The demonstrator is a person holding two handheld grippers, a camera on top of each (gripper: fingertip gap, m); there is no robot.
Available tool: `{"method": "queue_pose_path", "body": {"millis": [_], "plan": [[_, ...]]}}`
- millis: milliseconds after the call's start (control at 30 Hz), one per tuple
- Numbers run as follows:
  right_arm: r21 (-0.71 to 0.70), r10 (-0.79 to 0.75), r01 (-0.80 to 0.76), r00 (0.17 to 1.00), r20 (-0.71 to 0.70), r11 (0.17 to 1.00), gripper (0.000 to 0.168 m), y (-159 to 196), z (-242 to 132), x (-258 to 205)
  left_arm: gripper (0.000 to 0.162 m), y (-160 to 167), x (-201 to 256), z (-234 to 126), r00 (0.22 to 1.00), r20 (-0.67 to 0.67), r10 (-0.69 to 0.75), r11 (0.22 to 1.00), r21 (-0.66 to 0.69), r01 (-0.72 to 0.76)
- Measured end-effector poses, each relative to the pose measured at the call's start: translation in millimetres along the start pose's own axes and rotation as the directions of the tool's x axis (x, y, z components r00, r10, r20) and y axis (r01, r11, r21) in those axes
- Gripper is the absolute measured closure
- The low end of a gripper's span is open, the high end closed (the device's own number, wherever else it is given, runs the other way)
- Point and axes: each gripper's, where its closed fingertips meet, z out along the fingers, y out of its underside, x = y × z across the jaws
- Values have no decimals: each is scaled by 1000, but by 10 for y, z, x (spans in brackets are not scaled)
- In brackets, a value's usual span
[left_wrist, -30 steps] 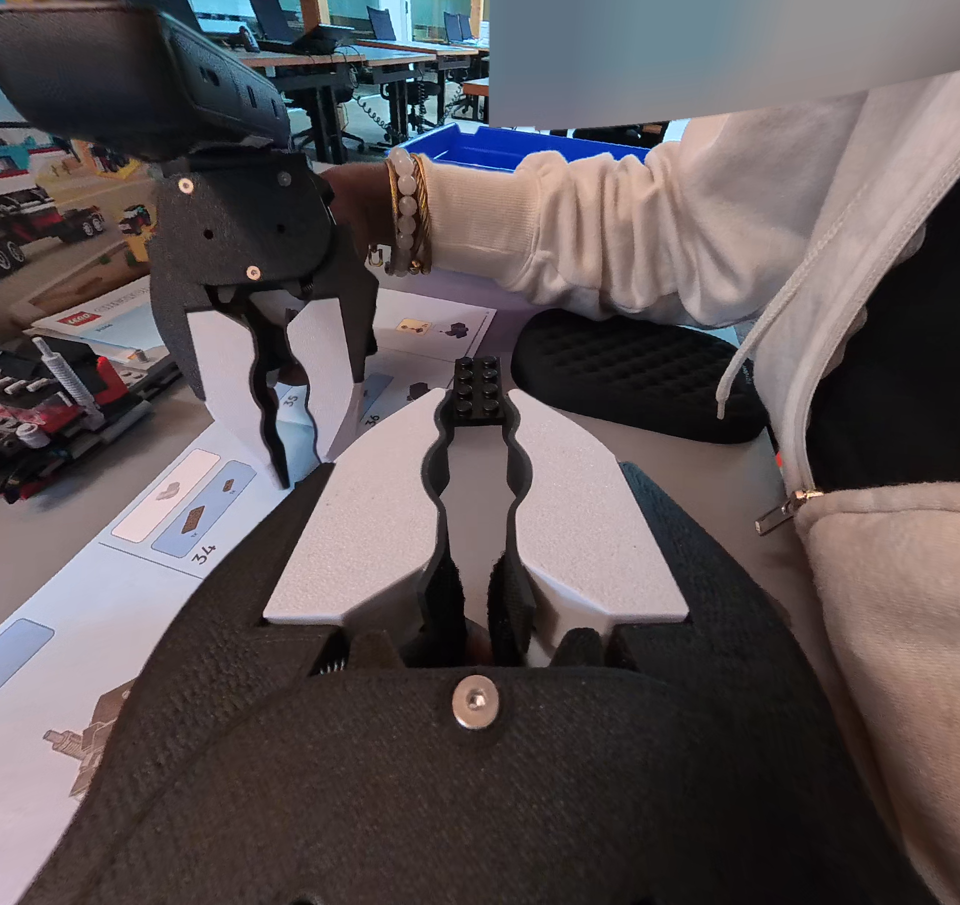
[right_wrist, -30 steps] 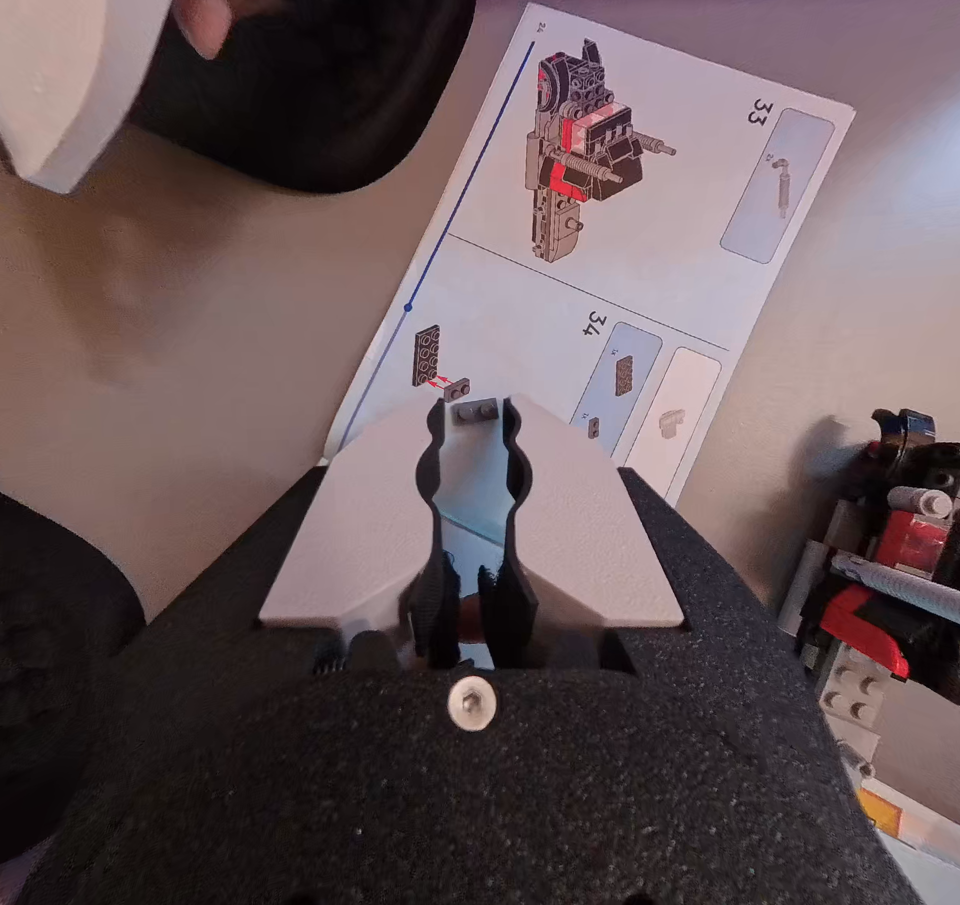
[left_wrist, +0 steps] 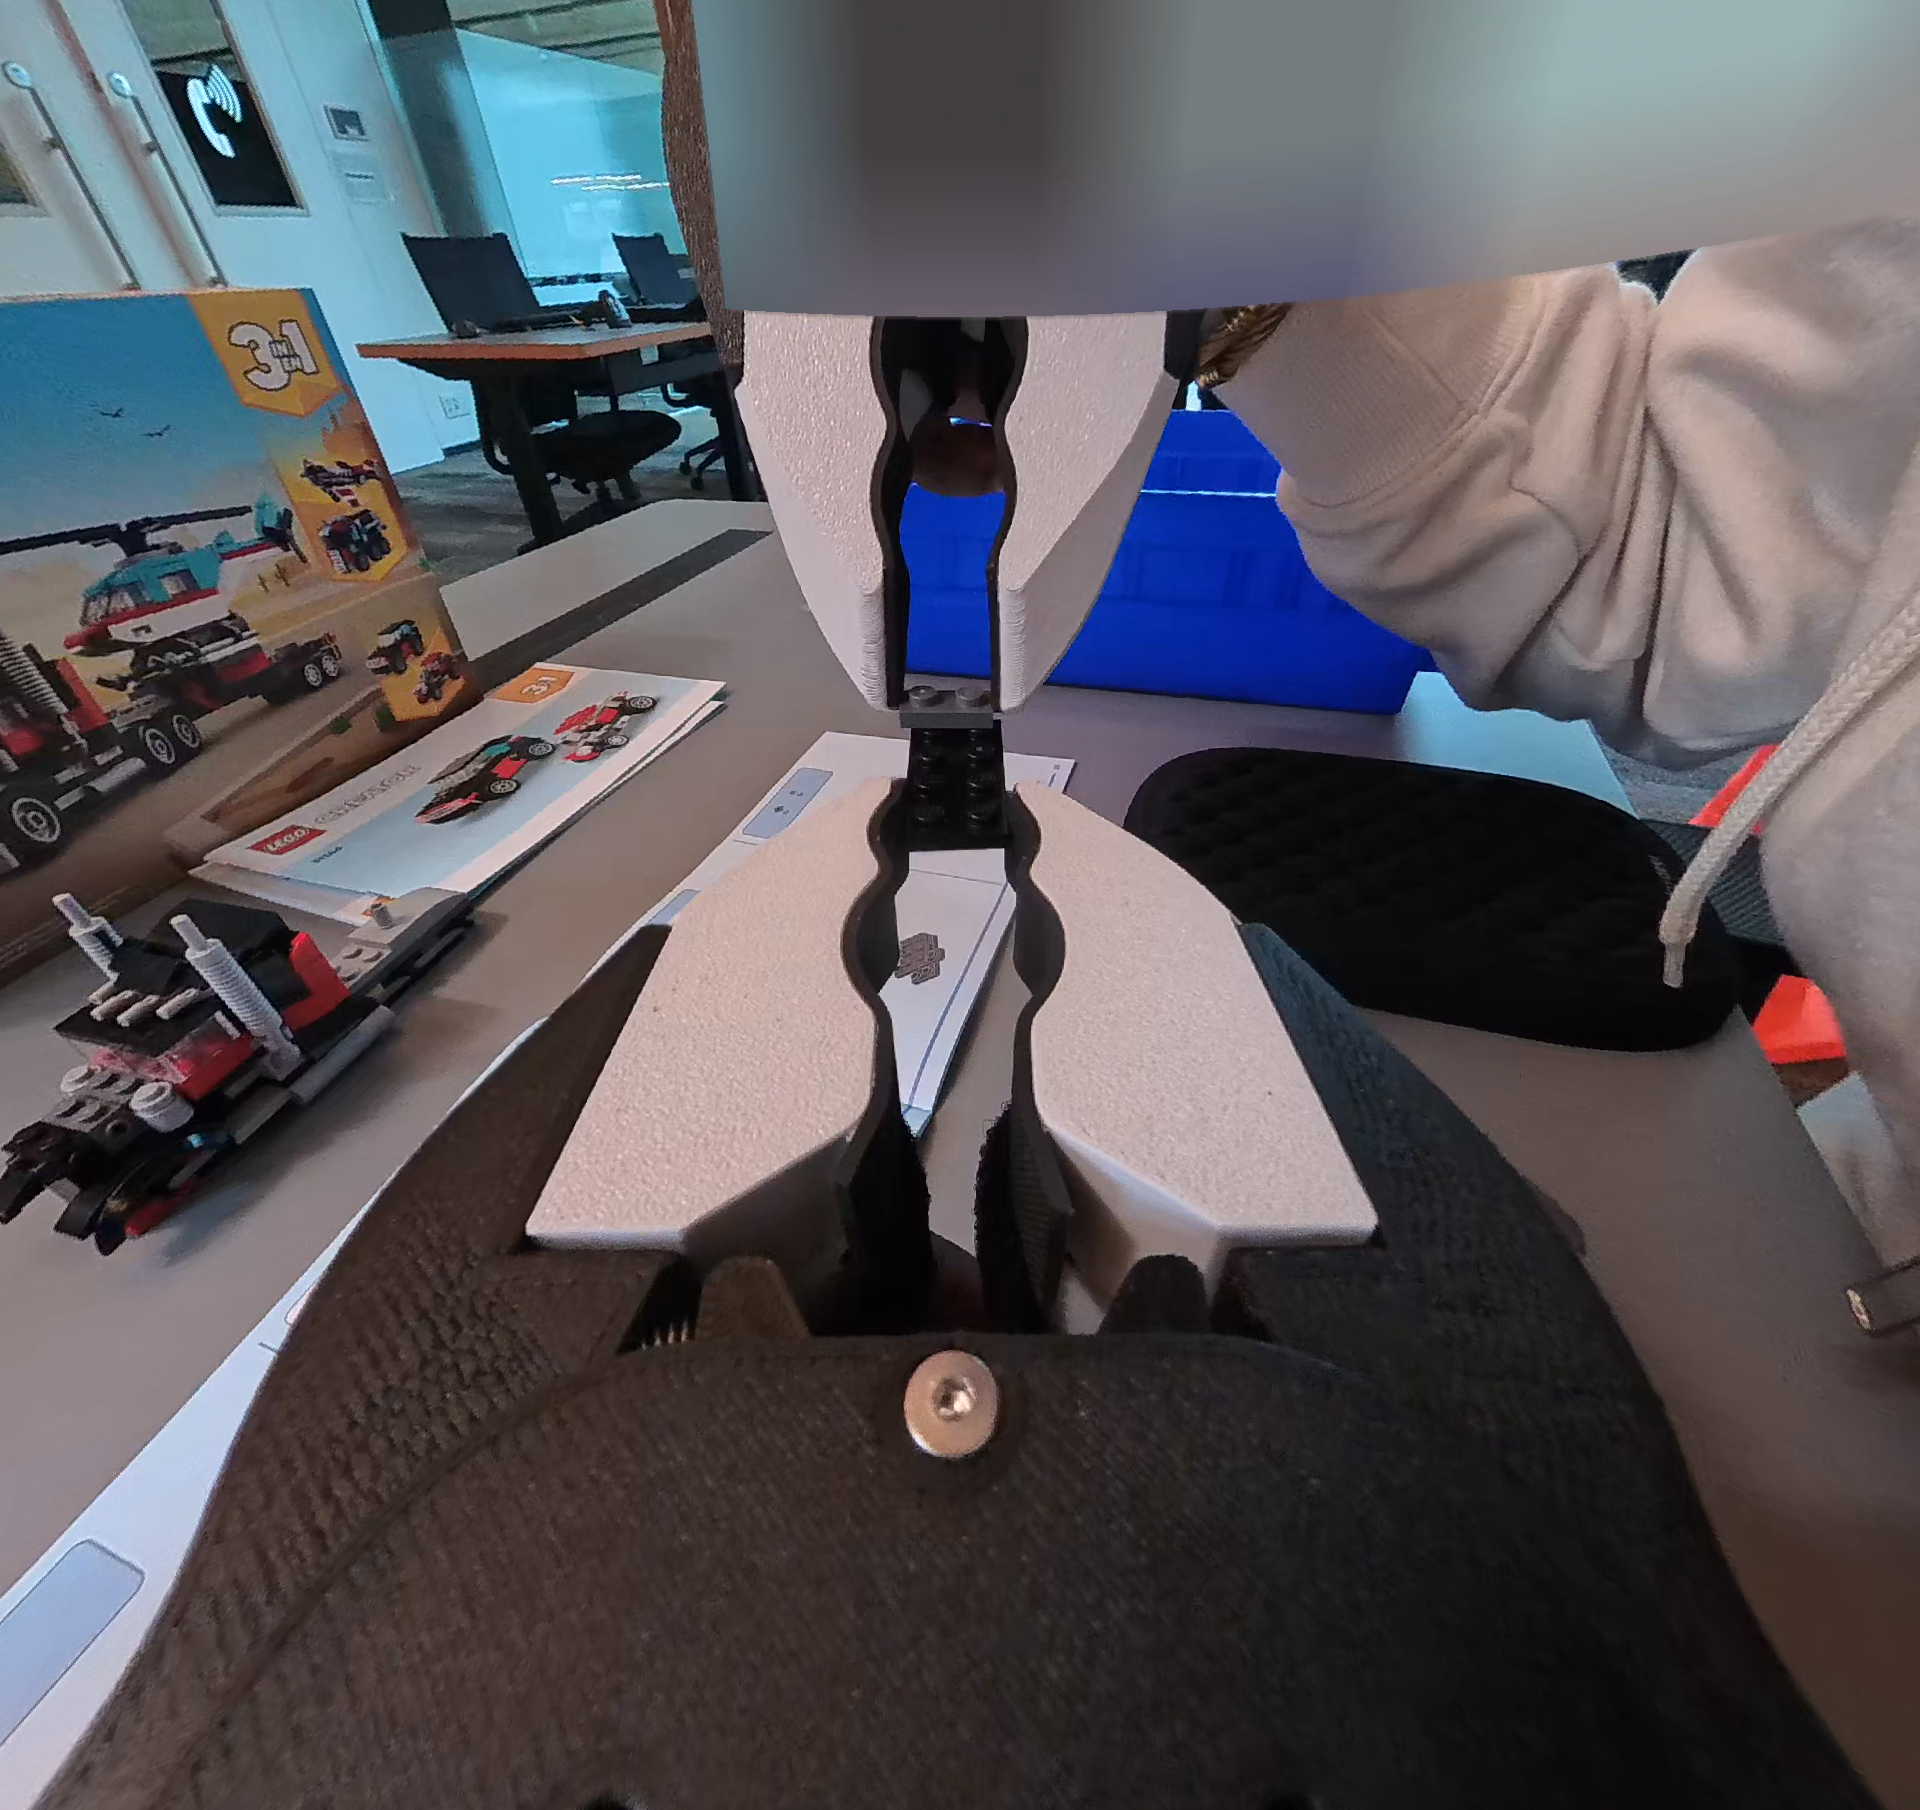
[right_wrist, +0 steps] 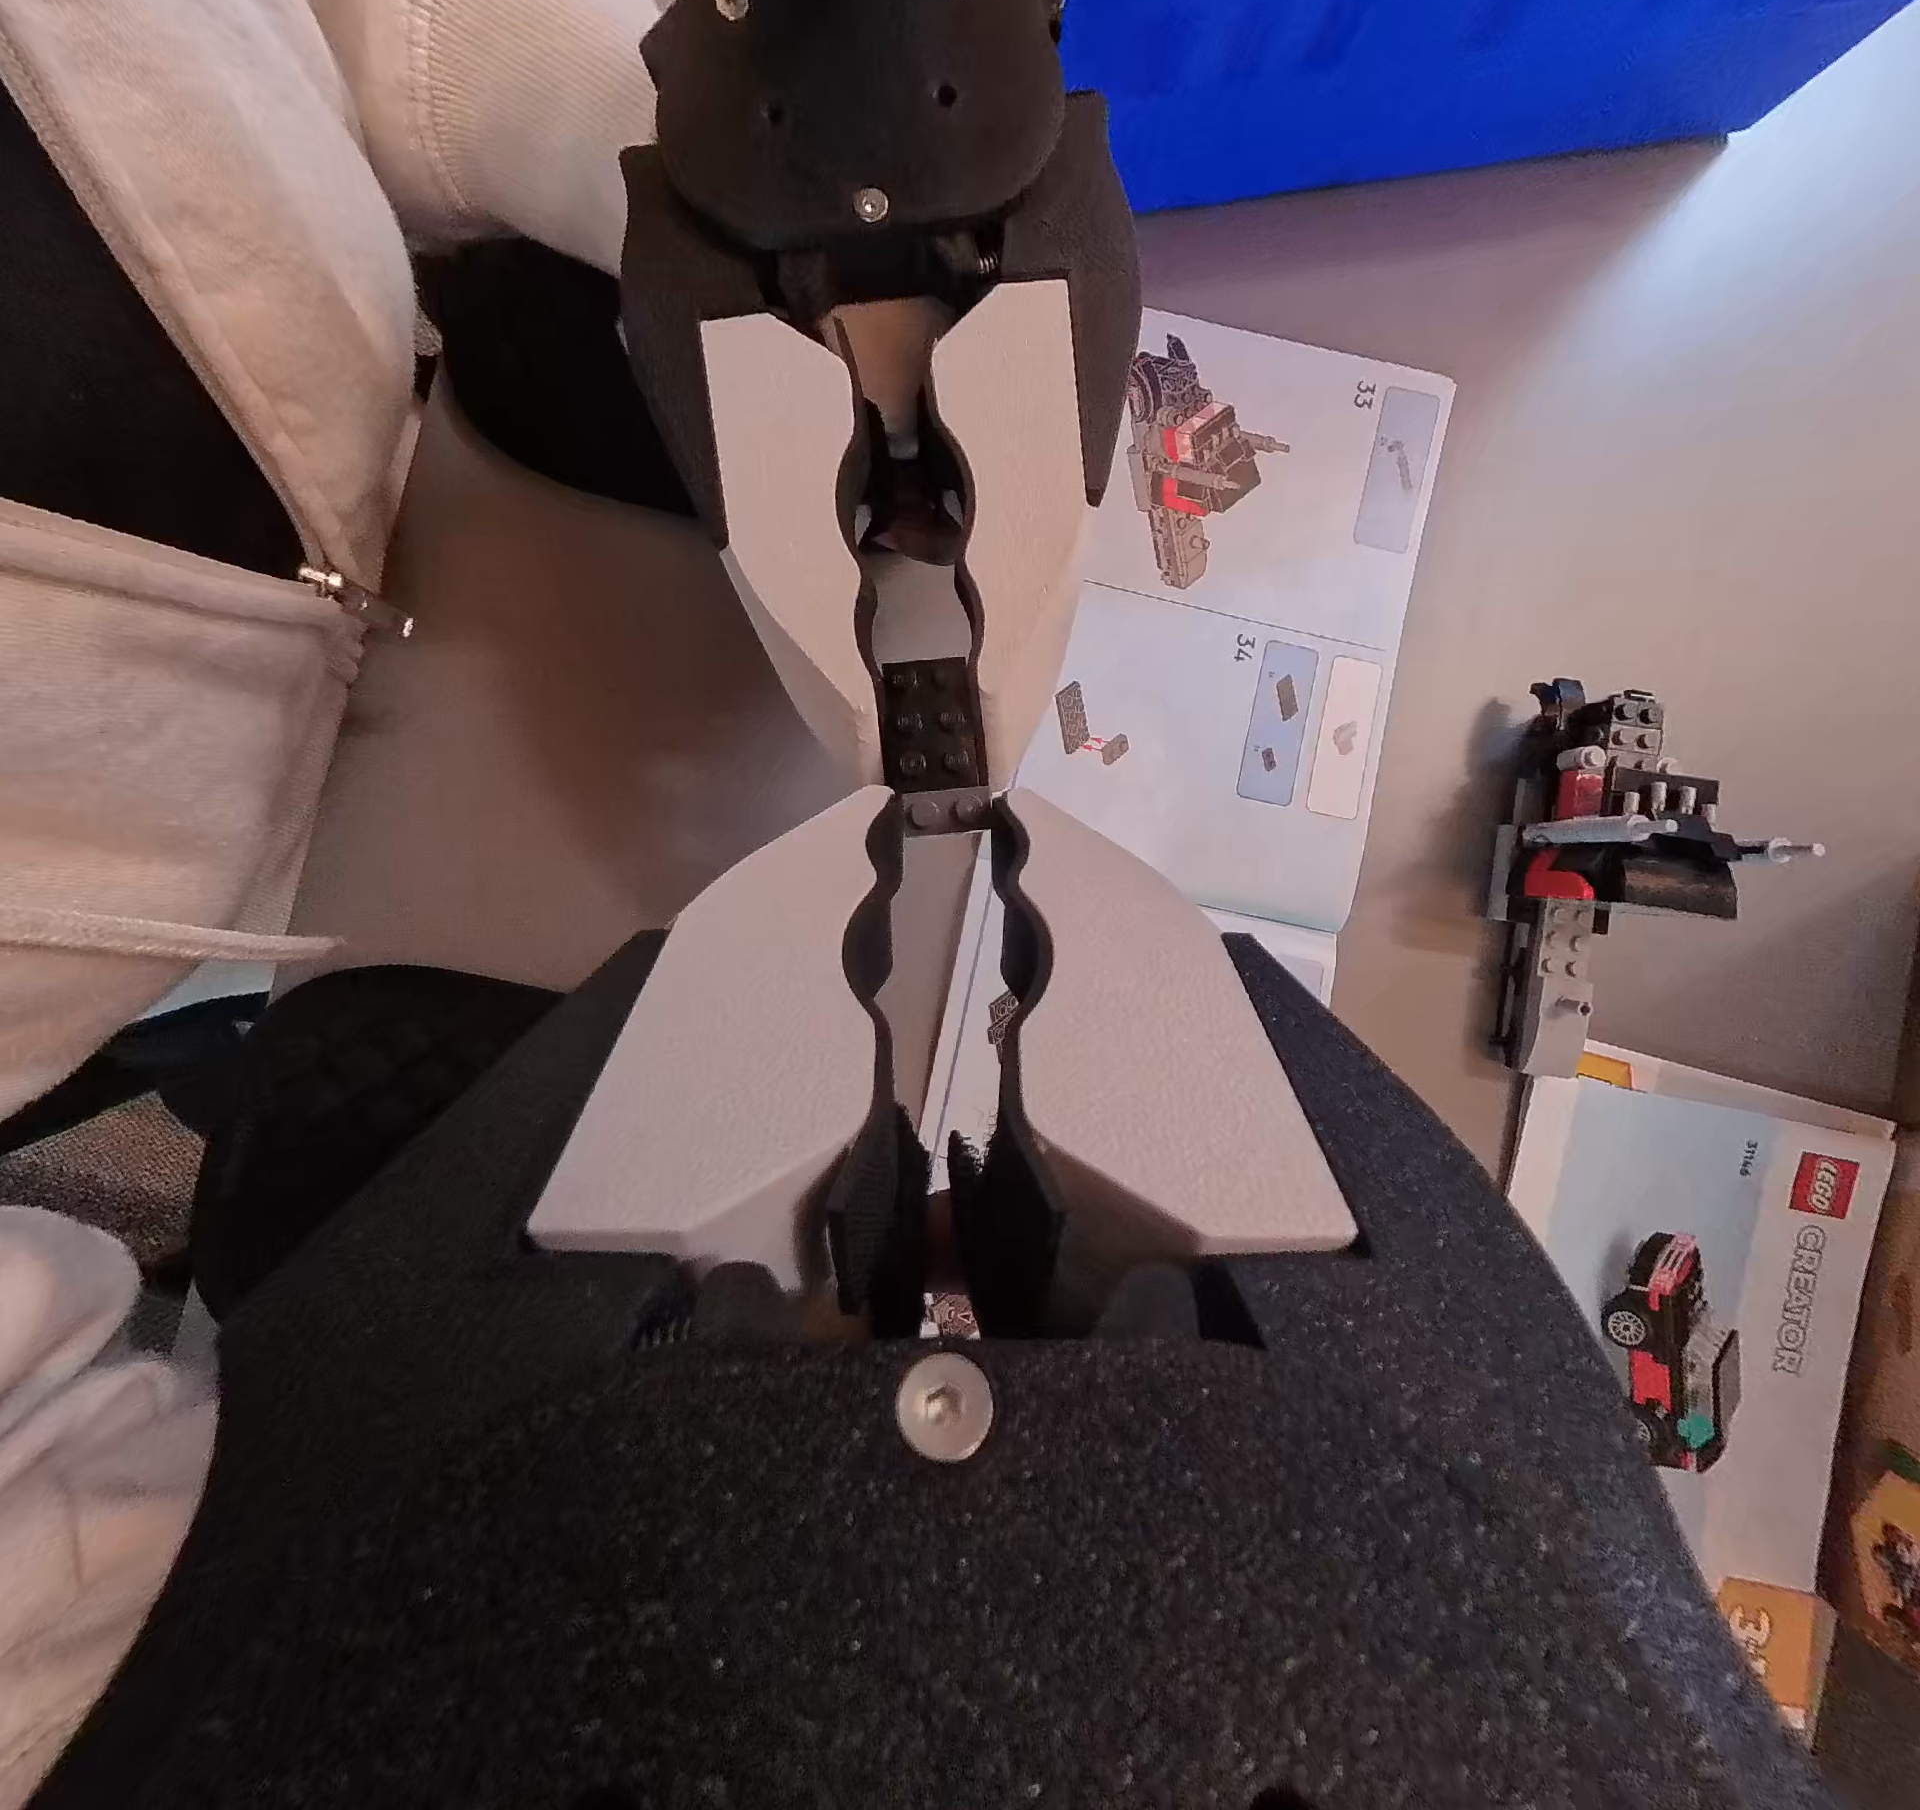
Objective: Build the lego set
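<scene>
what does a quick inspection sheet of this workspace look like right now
surface: grey table, open instruction sheet on it
job's things: black plate and small grey plate held end to end above the sheet; part-built truck lies apart
clutter: booklets, set box, blue bin, black pad
grippers: left gripper shut on black plate; right gripper shut on small grey plate
cables: nothing seen
surroundings: office desks, chairs, glass walls

Grey table (right_wrist: pixel 1662 410): manual (right_wrist: pixel 1278 617), half-built truck (right_wrist: pixel 1590 856).
</scene>
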Motion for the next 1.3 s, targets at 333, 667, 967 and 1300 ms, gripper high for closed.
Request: {"method": "queue_pose_path", "body": {"millis": [333, 667, 967, 1300], "plan": [[12, -12, 12, 1000, 17, 1000, 152, -58, -11, -18, 144, -46, -2, -20, 1000, 4, 3, 999, 38, -3], [8, -12, 12, 1000, 19, 1000, 152, -94, -35, -22, 144, -77, 11, -26, 1000, -2, 3, 998, 61, -3], [18, -10, 10, 1000, 12, 1000, 150, -106, -34, -15, 144, -107, -2, -49, 1000, -1, -9, 997, 81, 9], [391, 458, -448, 886, 71, 804, 117, -185, -239, 251, 144, -101, -65, -93, 999, 45, 25, 997, 73, -28]]}}
